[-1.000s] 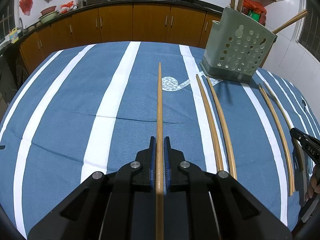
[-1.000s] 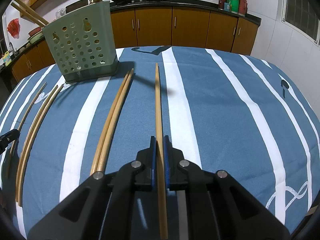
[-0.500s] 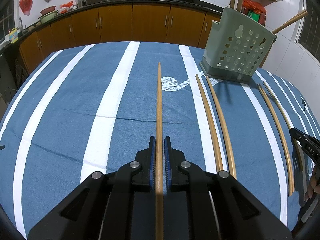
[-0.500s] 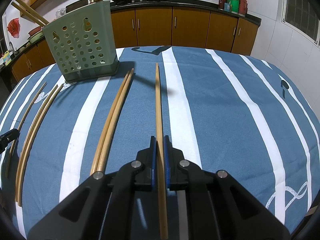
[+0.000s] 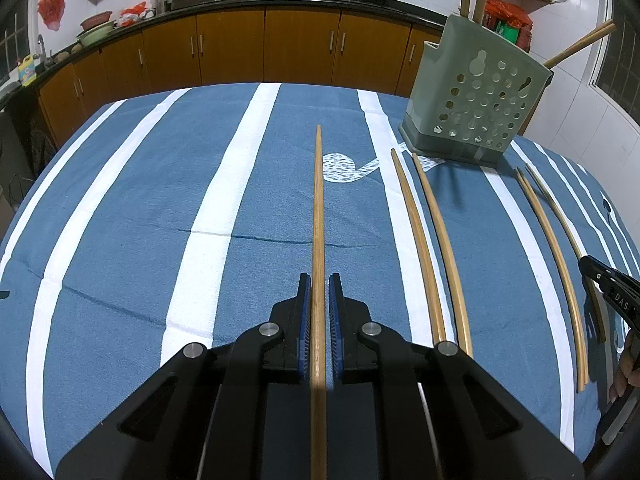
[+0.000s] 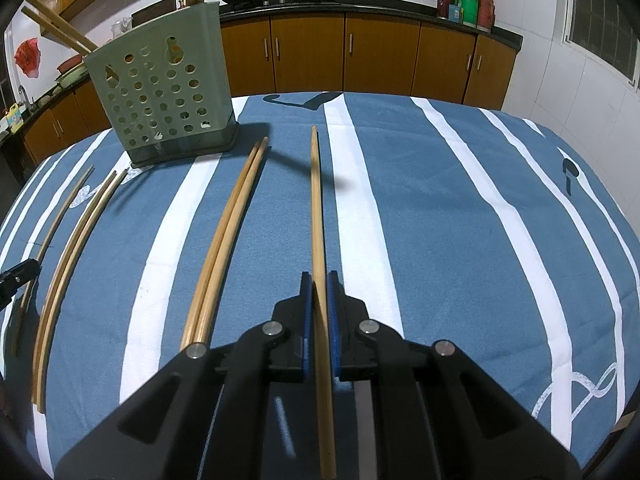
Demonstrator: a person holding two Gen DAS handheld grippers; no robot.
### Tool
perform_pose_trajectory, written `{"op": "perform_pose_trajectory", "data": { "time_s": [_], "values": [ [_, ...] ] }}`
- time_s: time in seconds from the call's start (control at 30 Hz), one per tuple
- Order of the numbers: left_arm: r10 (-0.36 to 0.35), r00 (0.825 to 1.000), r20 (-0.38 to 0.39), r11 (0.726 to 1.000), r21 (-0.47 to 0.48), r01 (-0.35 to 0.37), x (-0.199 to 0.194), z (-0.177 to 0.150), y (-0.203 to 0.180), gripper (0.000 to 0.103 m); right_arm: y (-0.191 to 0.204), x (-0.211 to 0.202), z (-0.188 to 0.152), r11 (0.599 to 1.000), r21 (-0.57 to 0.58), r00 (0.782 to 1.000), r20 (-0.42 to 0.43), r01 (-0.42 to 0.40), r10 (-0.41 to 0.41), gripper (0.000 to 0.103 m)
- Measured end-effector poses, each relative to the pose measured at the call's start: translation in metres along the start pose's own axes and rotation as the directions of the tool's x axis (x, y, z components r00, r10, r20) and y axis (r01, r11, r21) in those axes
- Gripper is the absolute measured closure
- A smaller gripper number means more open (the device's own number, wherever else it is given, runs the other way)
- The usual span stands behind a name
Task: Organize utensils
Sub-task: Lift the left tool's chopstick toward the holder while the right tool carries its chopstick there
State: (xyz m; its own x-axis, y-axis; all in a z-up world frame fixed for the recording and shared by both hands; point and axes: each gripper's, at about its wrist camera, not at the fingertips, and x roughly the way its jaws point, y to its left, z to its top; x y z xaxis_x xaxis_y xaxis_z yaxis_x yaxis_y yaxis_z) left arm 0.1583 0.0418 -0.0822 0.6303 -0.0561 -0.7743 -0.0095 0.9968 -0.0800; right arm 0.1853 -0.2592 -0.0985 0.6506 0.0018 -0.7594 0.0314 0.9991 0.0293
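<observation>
My left gripper (image 5: 319,278) is shut on a long wooden chopstick (image 5: 318,200) that points straight ahead over the blue striped tablecloth (image 5: 120,220). My right gripper (image 6: 319,276) is shut on another chopstick (image 6: 316,208), held above the cloth and casting a shadow. A pale green perforated utensil holder (image 5: 476,92) stands at the far right in the left wrist view and as the holder (image 6: 164,96) at the far left in the right wrist view, with chopsticks sticking out of it. A pair of chopsticks (image 5: 432,248) lies right of the left gripper. Another pair (image 6: 224,240) lies left of the right gripper.
More loose chopsticks (image 5: 560,256) lie further right in the left wrist view, beside the other gripper's black tip (image 5: 608,288). Wooden kitchen cabinets (image 5: 300,48) with woks on the counter run along the back. The table edge curves away on both sides.
</observation>
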Motion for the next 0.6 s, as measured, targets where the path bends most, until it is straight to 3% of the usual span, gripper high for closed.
{"op": "perform_pose_trajectory", "data": {
  "time_s": [0.27,0.37,0.6],
  "values": [
    [0.035,0.999,-0.009,0.998,0.057,-0.034,-0.003,-0.004,-0.004,0.095,-0.006,-0.004,-0.003,1.000,0.015,1.000,-0.003,-0.016,0.016,0.095],
    [0.015,1.000,-0.014,0.998,0.053,-0.014,-0.008,-0.001,-0.003,0.095,-0.010,-0.015,0.001,0.999,0.027,0.999,0.028,-0.019,0.018,0.095],
    [-0.016,0.985,0.170,0.998,0.055,0.007,-0.064,0.029,-0.008,0.095,-0.017,-0.070,0.029,0.999,0.044,0.979,0.204,-0.032,0.023,0.095]
  ]
}}
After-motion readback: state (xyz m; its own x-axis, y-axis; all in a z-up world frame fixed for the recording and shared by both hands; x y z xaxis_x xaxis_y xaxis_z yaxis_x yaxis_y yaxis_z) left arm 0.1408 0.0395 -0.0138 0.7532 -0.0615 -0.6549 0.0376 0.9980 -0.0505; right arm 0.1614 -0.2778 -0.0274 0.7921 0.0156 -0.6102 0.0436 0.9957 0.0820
